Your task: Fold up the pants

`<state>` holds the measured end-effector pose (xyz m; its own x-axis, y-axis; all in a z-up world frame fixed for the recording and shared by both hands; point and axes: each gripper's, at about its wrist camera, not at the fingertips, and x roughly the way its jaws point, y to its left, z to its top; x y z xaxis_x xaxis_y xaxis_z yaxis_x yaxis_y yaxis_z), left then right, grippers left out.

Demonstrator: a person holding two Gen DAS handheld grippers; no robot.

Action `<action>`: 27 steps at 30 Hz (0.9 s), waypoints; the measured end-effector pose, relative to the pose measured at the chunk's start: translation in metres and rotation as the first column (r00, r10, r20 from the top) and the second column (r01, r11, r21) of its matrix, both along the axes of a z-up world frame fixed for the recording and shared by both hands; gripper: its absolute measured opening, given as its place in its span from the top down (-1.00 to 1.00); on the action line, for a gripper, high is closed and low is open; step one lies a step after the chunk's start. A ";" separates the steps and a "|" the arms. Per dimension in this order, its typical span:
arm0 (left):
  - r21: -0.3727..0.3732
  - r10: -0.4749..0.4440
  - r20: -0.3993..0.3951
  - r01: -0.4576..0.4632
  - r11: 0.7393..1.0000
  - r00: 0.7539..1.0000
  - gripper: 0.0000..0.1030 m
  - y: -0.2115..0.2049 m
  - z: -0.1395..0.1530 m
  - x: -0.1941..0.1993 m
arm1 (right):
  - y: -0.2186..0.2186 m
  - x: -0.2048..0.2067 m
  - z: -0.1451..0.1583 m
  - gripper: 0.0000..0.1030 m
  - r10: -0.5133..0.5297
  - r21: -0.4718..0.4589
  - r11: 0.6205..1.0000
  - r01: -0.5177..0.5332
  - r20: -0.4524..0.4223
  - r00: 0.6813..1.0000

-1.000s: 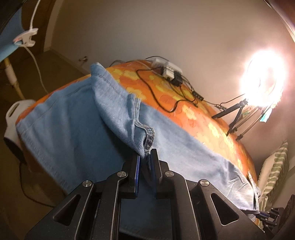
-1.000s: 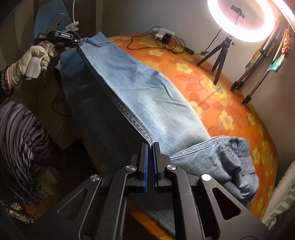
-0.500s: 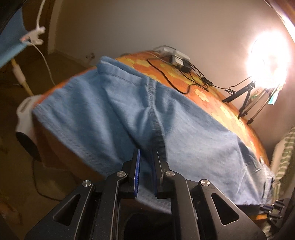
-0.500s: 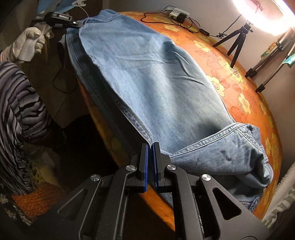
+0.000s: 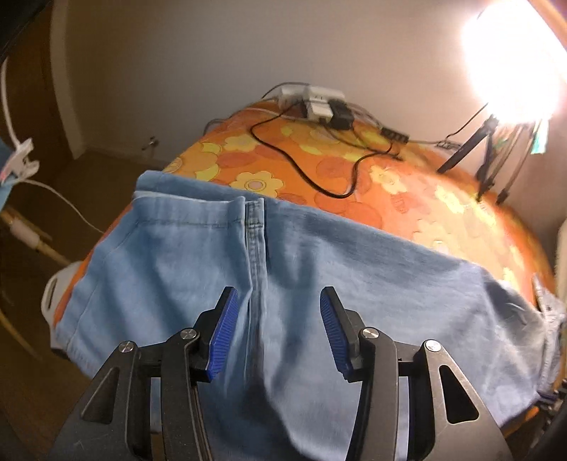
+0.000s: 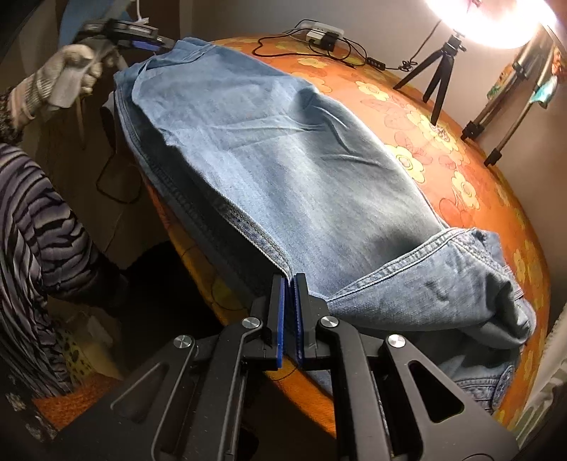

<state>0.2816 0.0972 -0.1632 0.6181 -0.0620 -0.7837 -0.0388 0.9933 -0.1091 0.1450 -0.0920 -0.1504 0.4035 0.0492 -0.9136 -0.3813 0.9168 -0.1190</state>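
Here the light blue jeans [image 6: 283, 170] lie spread over the orange flowered bedspread [image 6: 460, 170], filling the middle of both views, with the waistband bunched at the lower right of the right wrist frame. The right gripper [image 6: 290, 283], at the bottom centre of that frame, has its 2 blue pads pressed together on the dark stitched edge of the jeans, pinching the fabric. In the left wrist view, the left gripper [image 5: 276, 312] sits low in the frame with its jaws opening; the blue pads stand apart on either side of the leg seam, and the denim lies beneath and between them without being pressed. At the upper left of the right wrist frame, a gloved hand [image 6: 60, 81] holds that left gripper by the hem end. A ring light [image 6: 492, 21] glares at the upper right, above a small black tripod [image 6: 439, 78], and a power strip [image 5: 312, 99] with black cables rests at the far edge of the bedspread.
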 end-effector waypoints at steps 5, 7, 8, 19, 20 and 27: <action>0.116 0.059 -0.078 -0.049 0.992 0.995 0.09 0.006 -0.024 0.024 | -0.004 -0.001 0.000 0.89 -0.004 0.015 1.000 0.004 -0.002 1.000; 0.103 0.094 -0.090 -0.084 0.991 0.992 0.09 0.016 -0.030 0.026 | -0.005 0.000 0.001 0.89 -0.005 0.024 1.000 0.005 -0.002 1.000; 0.089 0.105 -0.091 -0.097 0.991 0.990 0.09 0.021 -0.033 0.026 | -0.006 0.000 0.001 0.89 -0.007 0.030 1.000 0.007 -0.002 1.000; -0.145 0.263 0.055 -0.253 0.957 0.963 0.82 0.080 -0.015 -0.017 | -0.005 0.003 0.001 0.89 -0.012 0.026 1.000 0.012 0.003 1.000; -0.155 0.277 0.066 -0.264 0.952 0.959 0.82 0.084 -0.011 -0.025 | -0.004 0.003 0.001 0.89 -0.015 0.027 1.000 0.015 0.005 1.000; -0.182 0.392 0.092 -0.372 0.910 0.915 0.83 0.116 -0.014 -0.079 | -0.002 0.001 0.003 0.89 -0.017 0.017 1.000 0.017 0.018 1.000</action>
<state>0.2025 0.2135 -0.1770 0.7105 0.0823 -0.6988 -0.3879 0.8745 -0.2914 0.1460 -0.0940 -0.1474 0.4213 0.0573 -0.9051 -0.3635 0.9250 -0.1106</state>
